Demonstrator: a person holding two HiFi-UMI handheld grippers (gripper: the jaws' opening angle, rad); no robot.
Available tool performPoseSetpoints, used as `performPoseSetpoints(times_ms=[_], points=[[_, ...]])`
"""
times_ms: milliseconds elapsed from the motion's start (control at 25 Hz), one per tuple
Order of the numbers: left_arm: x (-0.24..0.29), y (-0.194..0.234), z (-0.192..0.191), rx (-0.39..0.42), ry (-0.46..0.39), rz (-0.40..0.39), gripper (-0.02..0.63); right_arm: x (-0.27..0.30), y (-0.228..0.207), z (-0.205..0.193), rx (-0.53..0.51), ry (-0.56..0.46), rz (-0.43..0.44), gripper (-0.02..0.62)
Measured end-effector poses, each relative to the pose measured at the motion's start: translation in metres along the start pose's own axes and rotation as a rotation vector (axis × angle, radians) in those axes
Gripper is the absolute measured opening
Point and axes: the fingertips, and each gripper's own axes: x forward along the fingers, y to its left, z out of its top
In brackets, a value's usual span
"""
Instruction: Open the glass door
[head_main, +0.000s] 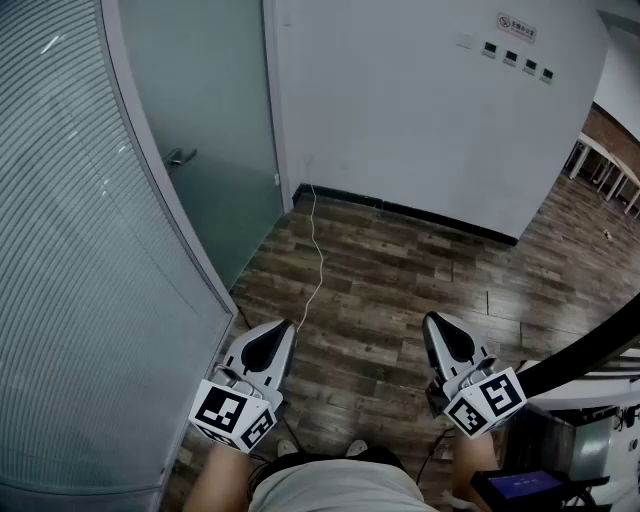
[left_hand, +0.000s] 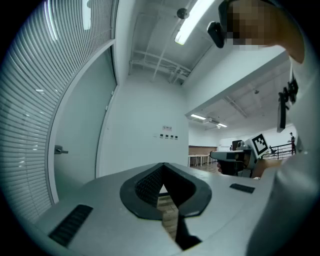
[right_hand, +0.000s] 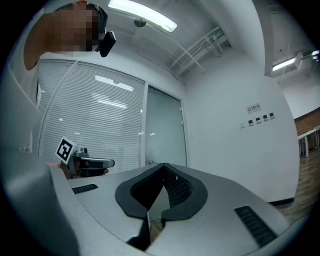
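The frosted glass door (head_main: 205, 120) stands shut at the upper left of the head view, its metal handle (head_main: 180, 156) on the left side. My left gripper (head_main: 287, 326) is low over the wood floor, well short of the door, shut with nothing held. Beside it, my right gripper (head_main: 432, 319) is also shut and empty. The left gripper view has the left gripper (left_hand: 163, 167) pointing level toward the door (left_hand: 80, 145), with the handle (left_hand: 60, 150) far off to the left. In the right gripper view, the door (right_hand: 167, 130) lies ahead of the right gripper (right_hand: 163, 167).
A curved glass wall with blinds (head_main: 80, 300) runs along the left, close to my left gripper. A white cable (head_main: 315, 250) trails across the floor toward the white wall (head_main: 420, 110). A black rail (head_main: 590, 360) and a device with a screen (head_main: 520, 487) sit at the lower right.
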Motion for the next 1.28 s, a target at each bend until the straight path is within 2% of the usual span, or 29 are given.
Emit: performPoseSetpoints(times_ms=[160,320,480,800,1080,1280], points=[[0.009,-0.029,-0.020,0.011,-0.003,0.017,-0.001,-0.022,-0.018,-0.020,0.000,0.009,0.010,0.000],[0.030,-0.056,-0.010,0.024,-0.002,0.026,-0.002,-0.028,-0.046,-0.018,0.018,0.037,0.039,0.000],[0.039,-0.062,-0.011,0.014,-0.001,0.046,-0.002,-0.029,-0.056,-0.021,0.024,0.051,0.068,0.000],[0.066,-0.044,-0.021,0.020,0.004,0.044,-0.001,-0.008,-0.077,-0.036,-0.004,0.048,0.069,0.002],[0.114,-0.010,-0.017,0.017,0.008,0.031,-0.001,0.032,-0.099,-0.037,-0.003,0.044,0.071,0.000],[0.149,0.030,-0.015,0.013,0.009,0.037,-0.002,0.077,-0.120,-0.038,-0.007,0.043,0.076,0.000]])
